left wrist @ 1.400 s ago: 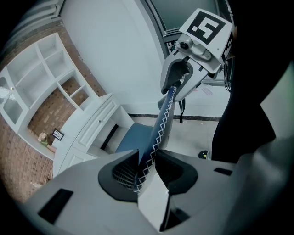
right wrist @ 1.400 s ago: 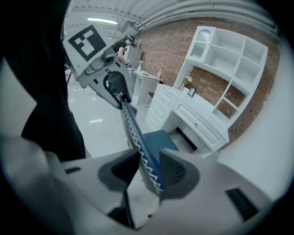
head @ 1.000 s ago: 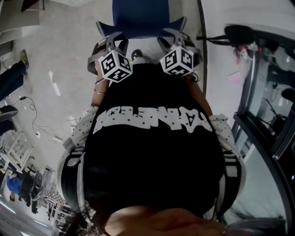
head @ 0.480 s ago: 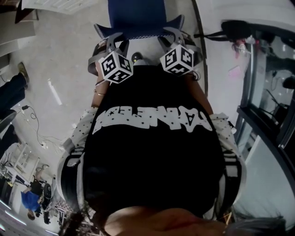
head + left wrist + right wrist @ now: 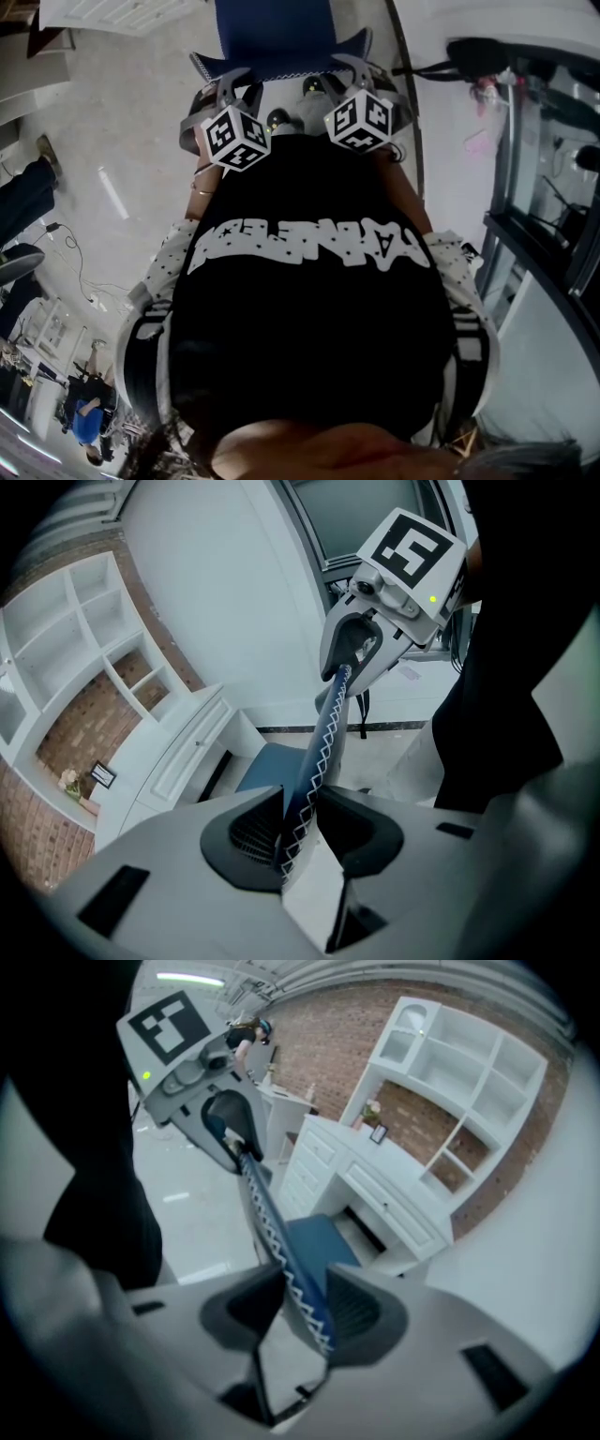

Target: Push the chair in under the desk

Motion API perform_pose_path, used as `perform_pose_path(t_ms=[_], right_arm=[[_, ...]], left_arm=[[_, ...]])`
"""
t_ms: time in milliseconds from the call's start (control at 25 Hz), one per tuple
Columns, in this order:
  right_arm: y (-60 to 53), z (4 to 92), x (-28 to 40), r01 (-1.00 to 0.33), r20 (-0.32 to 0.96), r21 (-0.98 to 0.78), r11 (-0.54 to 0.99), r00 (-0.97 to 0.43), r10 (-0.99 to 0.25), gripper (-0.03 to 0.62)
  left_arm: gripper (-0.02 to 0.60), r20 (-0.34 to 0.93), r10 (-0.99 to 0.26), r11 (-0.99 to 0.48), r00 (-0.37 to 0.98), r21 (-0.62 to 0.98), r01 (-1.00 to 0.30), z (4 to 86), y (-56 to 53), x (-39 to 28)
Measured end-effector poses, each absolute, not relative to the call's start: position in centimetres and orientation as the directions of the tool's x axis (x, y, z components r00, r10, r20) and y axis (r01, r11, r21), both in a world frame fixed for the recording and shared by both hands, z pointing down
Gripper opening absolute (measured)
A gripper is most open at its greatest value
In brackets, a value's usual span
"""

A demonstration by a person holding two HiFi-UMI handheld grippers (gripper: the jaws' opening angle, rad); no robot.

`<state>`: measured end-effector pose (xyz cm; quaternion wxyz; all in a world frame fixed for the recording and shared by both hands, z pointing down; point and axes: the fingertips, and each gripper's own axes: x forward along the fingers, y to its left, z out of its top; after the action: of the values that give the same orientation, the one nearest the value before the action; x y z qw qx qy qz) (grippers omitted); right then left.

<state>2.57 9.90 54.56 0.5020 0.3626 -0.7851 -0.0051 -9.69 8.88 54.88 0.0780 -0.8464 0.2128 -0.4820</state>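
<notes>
The floor (image 5: pixel 112 122) is pale grey and shiny. A red brick wall (image 5: pixel 319 1026) has white shelves (image 5: pixel 487 1054) on it. A plain white wall (image 5: pixel 216 602) stands next to a big window (image 5: pixel 366 513) with a dark frame. A long light (image 5: pixel 187 977) glows up high.

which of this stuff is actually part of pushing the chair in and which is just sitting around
For the job:
- chair, its back edge clamped by the left gripper and the right gripper
- white desk

Just lying about:
- wall shelves
- small frame on the desk
- flowers beside it
</notes>
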Motion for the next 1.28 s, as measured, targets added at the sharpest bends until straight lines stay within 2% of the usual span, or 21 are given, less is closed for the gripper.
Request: perform_pose_path(t_ms=[1280], right_arm=[[1.2, 54.7, 7.9, -0.528, 0.773, 0.380, 0.760, -0.270, -0.574, 0.158]], left_arm=[[0.135, 0.792, -0.461, -0.880, 0.401, -0.349, -0.323, 55.4, 1.0, -4.3]])
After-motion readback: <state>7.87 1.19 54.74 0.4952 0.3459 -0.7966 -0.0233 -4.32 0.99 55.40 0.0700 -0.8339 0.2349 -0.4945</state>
